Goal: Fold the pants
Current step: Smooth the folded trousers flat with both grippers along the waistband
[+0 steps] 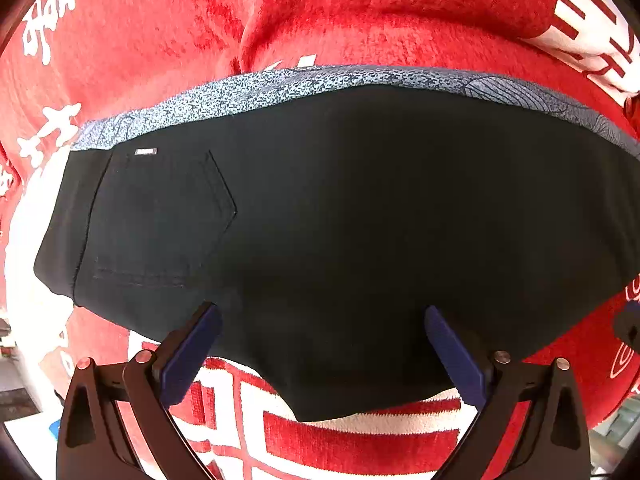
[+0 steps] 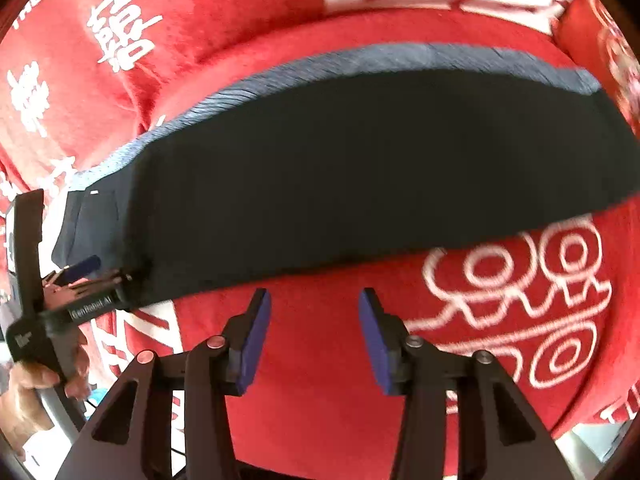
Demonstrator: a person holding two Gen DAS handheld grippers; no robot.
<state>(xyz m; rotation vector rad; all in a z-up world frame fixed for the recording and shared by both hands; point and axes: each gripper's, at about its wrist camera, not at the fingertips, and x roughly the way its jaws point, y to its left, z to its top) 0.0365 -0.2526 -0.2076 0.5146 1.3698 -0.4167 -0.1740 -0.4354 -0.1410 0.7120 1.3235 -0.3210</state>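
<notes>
The black pants (image 2: 360, 168) lie flat across the red blanket (image 2: 320, 380). On their near side, bare blanket lies open under the right hand-held gripper (image 2: 315, 336). The left hand-held gripper (image 1: 322, 344) straddles the pants' near edge, jaws spread. Beyond the pants, blanket folds rise as low ridges.

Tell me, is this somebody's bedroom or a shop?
Probably a home, maybe a bed or sofa. The black pants lie on a soft, rumpled red blanket with white characters, over a gray patterned cloth. No shop fittings show.
</notes>
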